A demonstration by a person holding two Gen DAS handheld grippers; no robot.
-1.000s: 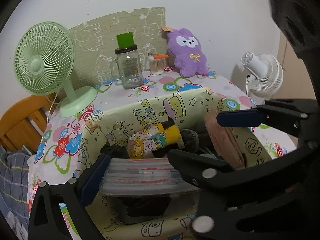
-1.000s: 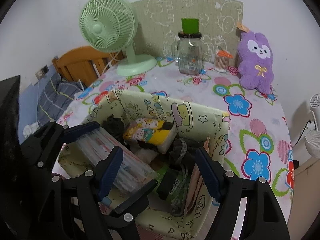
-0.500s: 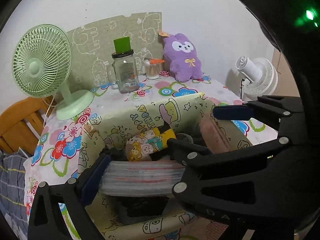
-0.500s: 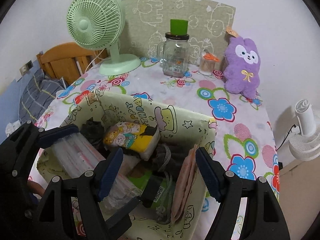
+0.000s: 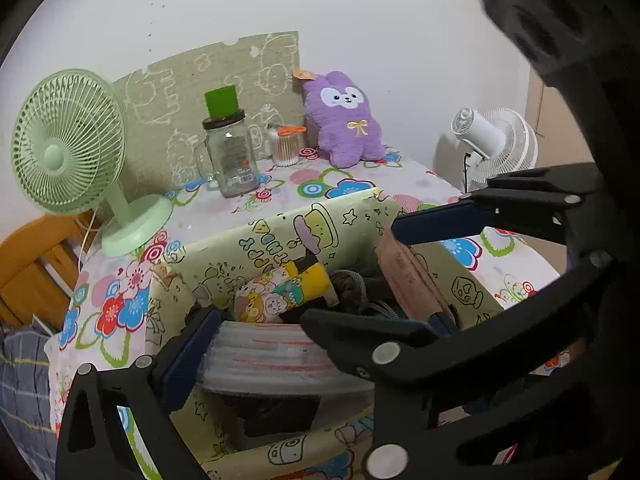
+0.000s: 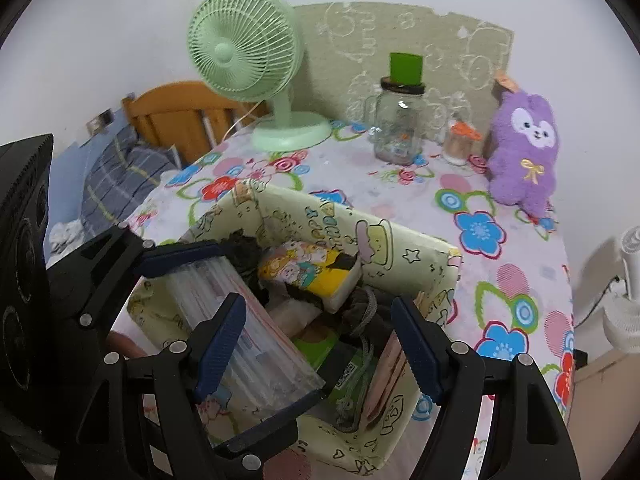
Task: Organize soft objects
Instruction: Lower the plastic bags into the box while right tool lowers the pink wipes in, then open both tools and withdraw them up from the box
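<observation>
White wall stands behind a worktop (image 6: 400, 208) spread with a flowered cloth, and a printed board (image 5: 208, 92) leans against that wall. At the back of the worktop I see a green desk fan (image 6: 248, 48), a glass jar (image 5: 230, 156) with a green cap, a small container with an orange lid (image 5: 286, 146), and a purple plush toy (image 6: 524, 148) sitting upright at the right end. A white fan (image 5: 496, 144) stands beyond the worktop's right edge, and a wooden chair (image 6: 180, 116) with plaid fabric (image 6: 116, 184) sits off its left side.

Close to me is a pale yellow fabric storage box (image 6: 400, 248) with cartoon prints, open at the top. Inside it lie a yellow cartoon-print pouch (image 5: 280, 292), dark cloth items, a pinkish folded piece (image 5: 404, 280) standing along the right wall, and a green packet (image 6: 320, 344).

My left gripper (image 6: 192, 276) is clamped across a clear plastic pack with red stripes (image 5: 264, 356), which rests over the left part of the box; one pad presses its left end, the other finger runs along its opposite side. My right gripper (image 6: 320, 344) hangs over the box with its jaws spread, gripping nothing; one finger (image 6: 416, 352) is just beside the pinkish piece and the other is above the clear pack.
</observation>
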